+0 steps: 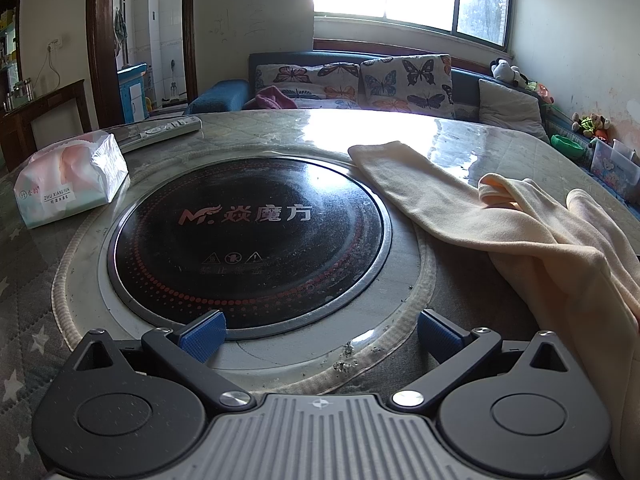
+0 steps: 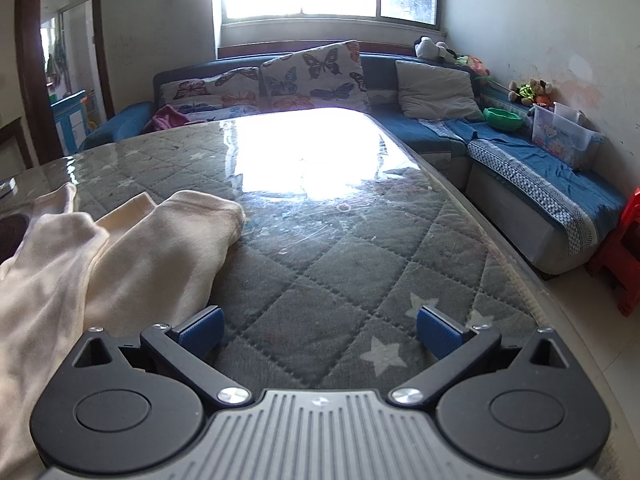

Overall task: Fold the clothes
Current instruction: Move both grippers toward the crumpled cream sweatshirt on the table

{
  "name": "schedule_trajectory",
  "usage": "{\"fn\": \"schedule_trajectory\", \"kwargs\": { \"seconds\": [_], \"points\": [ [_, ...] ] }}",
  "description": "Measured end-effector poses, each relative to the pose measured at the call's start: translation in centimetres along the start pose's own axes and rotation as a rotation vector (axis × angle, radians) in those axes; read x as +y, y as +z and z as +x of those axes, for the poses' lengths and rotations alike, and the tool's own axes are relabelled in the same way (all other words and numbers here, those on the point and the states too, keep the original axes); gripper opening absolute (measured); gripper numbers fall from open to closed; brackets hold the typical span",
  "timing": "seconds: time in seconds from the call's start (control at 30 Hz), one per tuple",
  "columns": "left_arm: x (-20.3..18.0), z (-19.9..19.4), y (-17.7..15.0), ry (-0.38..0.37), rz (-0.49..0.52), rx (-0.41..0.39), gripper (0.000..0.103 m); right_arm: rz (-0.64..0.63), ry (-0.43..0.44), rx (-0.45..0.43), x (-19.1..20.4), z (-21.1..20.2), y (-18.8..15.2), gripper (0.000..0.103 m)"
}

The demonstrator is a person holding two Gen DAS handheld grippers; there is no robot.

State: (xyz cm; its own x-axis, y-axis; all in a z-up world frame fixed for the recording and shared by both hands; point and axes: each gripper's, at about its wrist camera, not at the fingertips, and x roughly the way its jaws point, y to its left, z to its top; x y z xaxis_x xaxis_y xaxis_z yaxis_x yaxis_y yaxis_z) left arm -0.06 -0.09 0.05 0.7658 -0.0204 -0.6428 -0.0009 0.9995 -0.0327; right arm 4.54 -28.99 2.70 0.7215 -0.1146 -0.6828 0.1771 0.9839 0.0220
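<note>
A cream garment (image 1: pixel 532 236) lies loosely rumpled on the table, at the right of the left wrist view, one sleeve-like end reaching toward the round black cooktop (image 1: pixel 248 240). It also shows at the left of the right wrist view (image 2: pixel 132 256). My left gripper (image 1: pixel 320 332) is open and empty, above the cooktop's near rim, left of the garment. My right gripper (image 2: pixel 320 330) is open and empty over the quilted table cover (image 2: pixel 360 264), its left finger (image 2: pixel 202 328) close beside the garment's edge.
A tissue pack (image 1: pixel 68 180) and a remote control (image 1: pixel 160 132) lie at the table's far left. A blue sofa (image 2: pixel 520 160) with butterfly cushions (image 2: pixel 312 76) wraps the far and right sides. A red stool (image 2: pixel 624 252) stands at the right.
</note>
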Motion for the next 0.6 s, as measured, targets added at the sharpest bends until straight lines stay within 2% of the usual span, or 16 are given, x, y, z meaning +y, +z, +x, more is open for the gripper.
{"fn": "schedule_trajectory", "kwargs": {
  "seconds": [0.07, 0.13, 0.23, 0.4, 0.6],
  "points": [
    [-0.5, -0.4, -0.1, 0.002, -0.007, 0.004, 0.103, -0.021, -0.003, -0.009, -1.4, -0.2, -0.8, 0.103],
    [-1.2, -1.1, -0.4, 0.003, -0.022, 0.012, 0.103, -0.063, 0.020, -0.061, -2.5, -1.3, -2.5, 0.103],
    [-2.7, -1.5, -0.4, 0.024, -0.011, 0.042, 0.103, -0.111, 0.036, -0.081, -3.5, -3.9, -4.5, 0.103],
    [-3.3, -3.5, -1.4, 0.044, 0.021, 0.023, 0.103, -0.178, 0.057, -0.083, -2.3, -6.4, -6.2, 0.103],
    [-4.6, -5.0, -1.8, 0.030, 0.031, 0.024, 0.103, -0.219, 0.100, -0.090, -0.8, -9.0, -7.9, 0.103]
  ]
}}
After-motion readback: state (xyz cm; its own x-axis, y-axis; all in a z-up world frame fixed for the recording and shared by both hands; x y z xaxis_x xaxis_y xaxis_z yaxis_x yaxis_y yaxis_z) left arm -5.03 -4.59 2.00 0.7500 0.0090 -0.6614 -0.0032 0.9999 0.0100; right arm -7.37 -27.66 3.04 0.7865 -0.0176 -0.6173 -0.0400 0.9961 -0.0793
